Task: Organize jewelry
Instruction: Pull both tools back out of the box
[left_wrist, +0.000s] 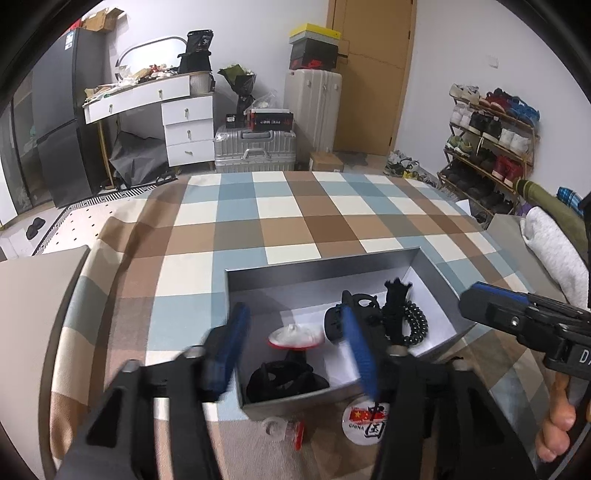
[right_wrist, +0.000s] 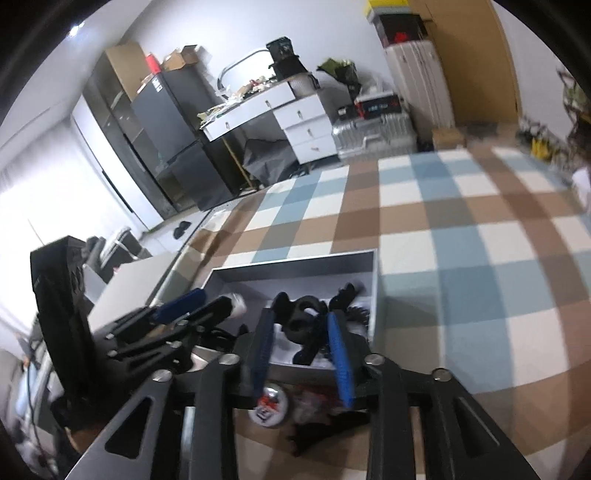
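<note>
Left gripper (left_wrist: 295, 321): jaws apart, nothing pinched; hangs over box's near-left part.
Box (left_wrist: 317, 264): grey, open, on checked cloth (left_wrist: 295, 214).
Contents: red-rimmed clear piece (left_wrist: 295, 336), black coil band (left_wrist: 415, 321), other black bits.
Right gripper (right_wrist: 301, 326): jaws apart, empty, above box's near edge.

A brown, blue and cream checked cloth (left_wrist: 295, 206) carries a grey, white-lined box (left_wrist: 321, 264) of black jewelry (left_wrist: 400, 314).

Two close wrist views, angled down, both over the grey box (left_wrist: 321, 266).
</note>
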